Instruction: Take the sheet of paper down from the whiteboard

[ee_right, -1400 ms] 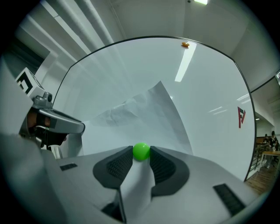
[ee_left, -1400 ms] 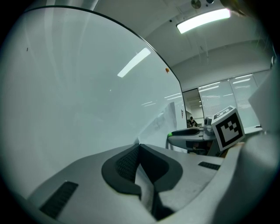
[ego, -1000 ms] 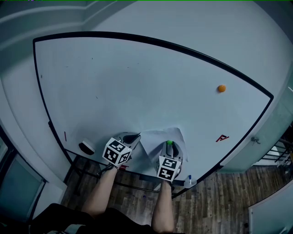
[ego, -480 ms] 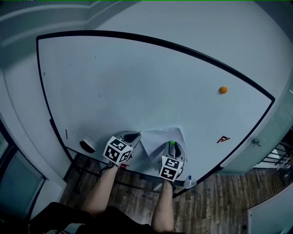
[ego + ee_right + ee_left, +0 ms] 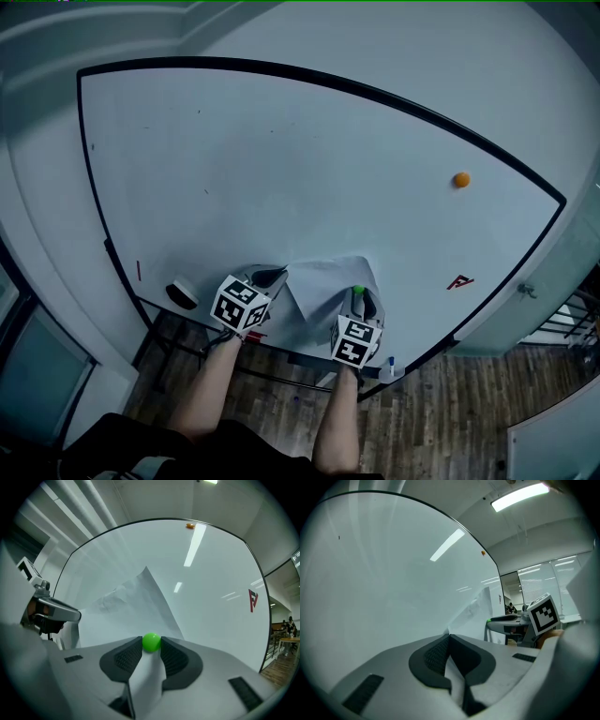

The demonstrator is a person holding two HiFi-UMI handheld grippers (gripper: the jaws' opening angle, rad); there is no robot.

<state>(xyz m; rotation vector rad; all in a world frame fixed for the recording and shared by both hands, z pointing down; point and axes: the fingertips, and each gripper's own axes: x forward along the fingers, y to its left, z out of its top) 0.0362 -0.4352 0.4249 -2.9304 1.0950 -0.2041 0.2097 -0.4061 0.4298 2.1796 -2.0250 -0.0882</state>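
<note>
**Head view, with both gripper views.** The whiteboard (image 5: 281, 169) fills most of the frame. The sheet of paper (image 5: 323, 279) sits low at the centre of the frame, just above the board's bottom edge. It is rumpled and bows away from the surface.

The left tongs (image 5: 449, 638) are clenched on the sheet's left corner, and a pale strip of paper shows between the closed pads. The right tongs (image 5: 151, 645) are grasping a green magnet (image 5: 357, 290) at the sheet's right edge, with a pad pressed against each side of the ball. A fold of paper runs down the gap behind it.

The sheet spans the space between the two tongs, its longer run going across the frame from left to right. Each hand is at one end of the sheet, and the right one is at the only fixing that can be seen on it.

Judged from this, the coming move depends on the right hand. The magnet has to come straight off the board toward the camera, while the left hand keeps the freed corner from dropping.

An orange magnet (image 5: 460, 179) sits well apart at the right of the frame, clear of the sheet. A red mark (image 5: 458, 281) lies lower right.
</note>
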